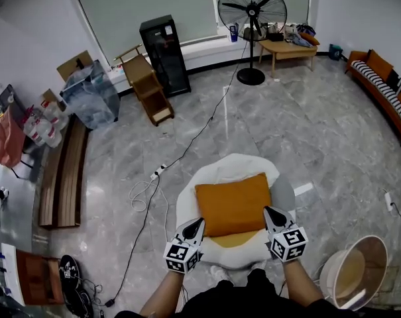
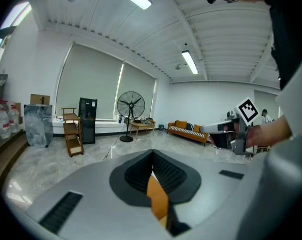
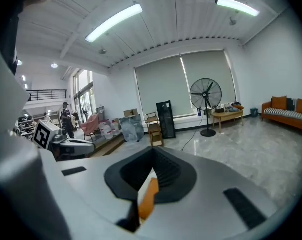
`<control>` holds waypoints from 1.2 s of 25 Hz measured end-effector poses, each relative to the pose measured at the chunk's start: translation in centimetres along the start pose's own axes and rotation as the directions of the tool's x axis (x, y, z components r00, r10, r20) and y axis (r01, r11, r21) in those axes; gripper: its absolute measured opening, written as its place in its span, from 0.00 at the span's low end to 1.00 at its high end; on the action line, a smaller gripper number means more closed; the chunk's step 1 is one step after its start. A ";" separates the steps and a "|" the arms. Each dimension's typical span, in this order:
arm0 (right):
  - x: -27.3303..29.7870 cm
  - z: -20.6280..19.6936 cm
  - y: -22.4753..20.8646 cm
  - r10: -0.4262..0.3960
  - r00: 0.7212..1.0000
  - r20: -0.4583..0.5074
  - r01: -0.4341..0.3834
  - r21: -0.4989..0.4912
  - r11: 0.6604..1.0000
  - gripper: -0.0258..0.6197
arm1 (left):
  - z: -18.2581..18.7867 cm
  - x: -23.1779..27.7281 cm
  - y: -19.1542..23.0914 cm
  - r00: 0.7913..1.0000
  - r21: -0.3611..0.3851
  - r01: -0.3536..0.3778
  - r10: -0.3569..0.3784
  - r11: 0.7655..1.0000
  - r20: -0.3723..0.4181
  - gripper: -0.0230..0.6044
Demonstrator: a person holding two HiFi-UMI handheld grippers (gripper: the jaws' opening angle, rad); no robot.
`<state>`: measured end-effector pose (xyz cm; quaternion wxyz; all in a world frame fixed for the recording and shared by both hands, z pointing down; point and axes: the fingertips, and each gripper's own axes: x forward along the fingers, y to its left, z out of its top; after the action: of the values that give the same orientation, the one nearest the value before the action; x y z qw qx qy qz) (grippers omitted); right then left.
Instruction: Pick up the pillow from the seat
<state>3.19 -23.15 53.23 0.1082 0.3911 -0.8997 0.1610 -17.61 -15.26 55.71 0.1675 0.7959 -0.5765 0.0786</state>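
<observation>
An orange pillow point(image 1: 233, 204) is seen over the middle of a round white seat point(image 1: 217, 171) in the head view, its far edge turned toward the seat's back rim and its near edge toward the person. Whether it is borne by the seat or lifted clear of it cannot be told. The pillow is gripped at its two near corners. The left gripper point(image 1: 195, 228) is set at the near left corner, by the seat's front left edge, and the right gripper point(image 1: 273, 214) at the near right corner, by the seat's front right edge, so that the pillow is spanned between the two. In the left gripper view the jaws of the left gripper point(image 2: 152, 156) are pressed together on a thin fold of the orange pillow point(image 2: 157, 196), which is pinched between the dark pads. In the right gripper view the same is shown of the right gripper point(image 3: 153, 156), its jaws clamped on a sliver of the pillow point(image 3: 148, 199). A yellowish patch of the seat is left uncovered below the pillow's near edge. Beyond the seat, a standing fan point(image 1: 252, 8) and a black cabinet point(image 1: 164, 55) are placed against the far wall, and a cable point(image 1: 187, 151) is trailed across the marble floor point(image 1: 306, 131).
</observation>
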 end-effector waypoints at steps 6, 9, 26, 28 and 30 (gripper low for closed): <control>2.6 -3.0 -3.9 0.027 0.996 -0.087 -0.024 0.032 0.999 0.05 | -2.9 2.6 1.9 0.996 -0.030 -0.064 0.062 0.997 -0.069 0.05; 3.8 -4.8 -5.4 0.074 0.987 -0.143 -0.069 0.042 0.997 0.05 | -4.1 4.2 3.3 0.991 -0.040 -0.094 0.089 0.995 -0.103 0.05; 12.7 -26.0 -18.2 0.056 0.891 -0.450 0.019 0.160 0.987 0.95 | -25.0 12.8 10.3 0.930 -0.391 -0.261 0.120 0.882 -0.348 0.97; 13.6 -29.0 -19.8 0.066 0.871 -0.487 0.028 0.184 0.983 0.95 | -27.8 13.9 11.1 0.919 -0.412 -0.280 0.119 0.867 -0.375 0.98; 14.6 -32.0 -21.3 0.077 0.851 -0.520 0.037 0.206 0.978 0.95 | -30.3 15.2 12.0 0.910 -0.423 -0.297 0.119 0.856 -0.398 0.98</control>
<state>11.32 -34.64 91.88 0.3065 0.3318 -0.8181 0.3558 -21.98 -21.31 90.90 0.4493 0.6344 -0.6216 0.0967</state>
